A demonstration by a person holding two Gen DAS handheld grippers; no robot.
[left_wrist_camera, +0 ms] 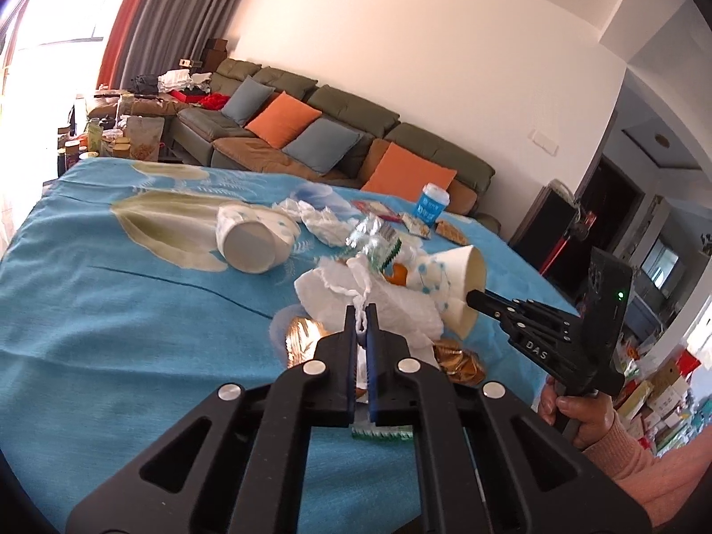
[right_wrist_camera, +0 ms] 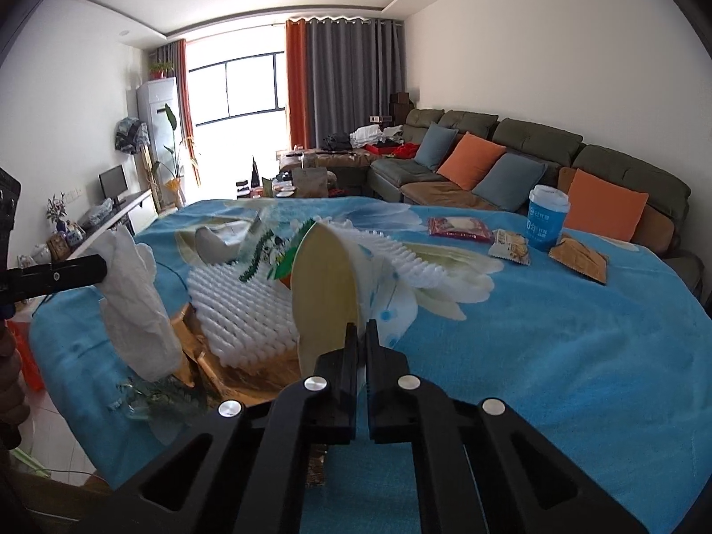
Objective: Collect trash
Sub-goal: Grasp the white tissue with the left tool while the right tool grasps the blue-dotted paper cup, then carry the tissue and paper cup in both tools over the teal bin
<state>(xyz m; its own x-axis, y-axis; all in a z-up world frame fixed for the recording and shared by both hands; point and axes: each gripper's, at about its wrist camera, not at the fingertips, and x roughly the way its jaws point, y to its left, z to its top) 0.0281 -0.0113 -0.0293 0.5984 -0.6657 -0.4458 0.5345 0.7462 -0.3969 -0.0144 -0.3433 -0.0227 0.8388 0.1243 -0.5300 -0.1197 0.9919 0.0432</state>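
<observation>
My left gripper is shut on a crumpled white tissue, which hangs lifted above the blue flowered cloth. From the right wrist view, that gripper comes in from the left with the tissue dangling from it. My right gripper is shut on the rim of a tipped paper cup; the left wrist view shows its tip pinching the cup. Beneath lie a white foam net, gold wrappers and a clear plastic wrapper.
A second paper cup lies on its side at the left, with another crumpled tissue behind it. A blue cup and snack packets stand near the far edge. A sofa runs behind the table.
</observation>
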